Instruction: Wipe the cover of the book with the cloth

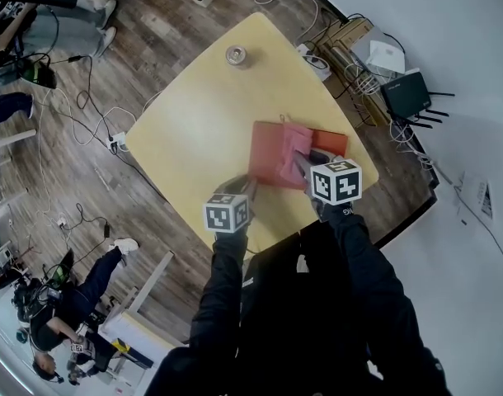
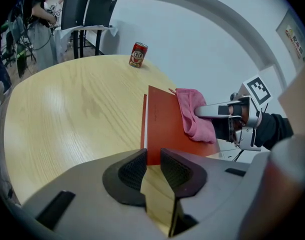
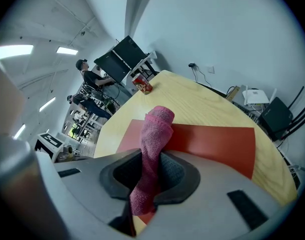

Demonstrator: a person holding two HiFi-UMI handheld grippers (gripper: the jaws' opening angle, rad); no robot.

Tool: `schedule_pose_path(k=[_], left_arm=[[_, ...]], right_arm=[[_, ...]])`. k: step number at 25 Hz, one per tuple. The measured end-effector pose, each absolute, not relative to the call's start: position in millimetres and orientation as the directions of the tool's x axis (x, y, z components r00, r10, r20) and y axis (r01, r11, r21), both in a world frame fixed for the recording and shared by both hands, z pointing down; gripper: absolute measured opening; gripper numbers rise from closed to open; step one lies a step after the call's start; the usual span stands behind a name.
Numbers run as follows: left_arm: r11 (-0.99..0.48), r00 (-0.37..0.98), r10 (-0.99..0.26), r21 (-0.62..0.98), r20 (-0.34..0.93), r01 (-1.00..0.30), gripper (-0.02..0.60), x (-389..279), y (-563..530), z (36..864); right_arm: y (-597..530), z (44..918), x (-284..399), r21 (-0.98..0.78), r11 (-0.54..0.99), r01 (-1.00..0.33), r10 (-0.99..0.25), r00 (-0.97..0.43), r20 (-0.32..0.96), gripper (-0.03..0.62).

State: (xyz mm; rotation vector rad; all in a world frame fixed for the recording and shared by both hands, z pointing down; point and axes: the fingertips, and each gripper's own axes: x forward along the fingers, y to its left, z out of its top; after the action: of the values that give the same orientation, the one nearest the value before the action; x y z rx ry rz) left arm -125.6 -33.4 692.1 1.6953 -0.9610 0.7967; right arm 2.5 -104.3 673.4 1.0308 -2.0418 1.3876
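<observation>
Worktop (image 1: 194, 114): pale wood with rounded corners, mostly bare.
Book (image 1: 266, 159): lies flat with its red cover up, at 4 o'clock on the worktop. Its far corner is near the edge.
Risk: in my judgement the book may skid toward the 4 o'clock edge under a wiping stroke, since nothing clamps it. A hard stroke could also drag the cloth (image 3: 155, 134) out of its grip.
Right tongs (image 3: 151, 171): clamped on the cloth, which stands up between the pads. The tips are over the cover.
Left tongs (image 2: 152, 164): a narrow gap between the pads, nothing held. The book's near corner lies just at the tips; contact cannot be confirmed.
Cloth: pink and bunched, resting on the middle of the cover.
Can (image 1: 236, 54): upright at 12 o'clock, well apart from the book.
</observation>
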Motion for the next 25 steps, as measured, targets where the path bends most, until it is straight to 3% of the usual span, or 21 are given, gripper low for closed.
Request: schedule_pose_path(k=[25], left_arm=[[-0.211, 0.43, -0.176, 0.392, 0.886, -0.895, 0.109, -126, -30, 693]], right_arm=[[-76, 672, 89, -0.523, 0.108, -0.845, -0.402, -0.518, 0.755, 0.086]])
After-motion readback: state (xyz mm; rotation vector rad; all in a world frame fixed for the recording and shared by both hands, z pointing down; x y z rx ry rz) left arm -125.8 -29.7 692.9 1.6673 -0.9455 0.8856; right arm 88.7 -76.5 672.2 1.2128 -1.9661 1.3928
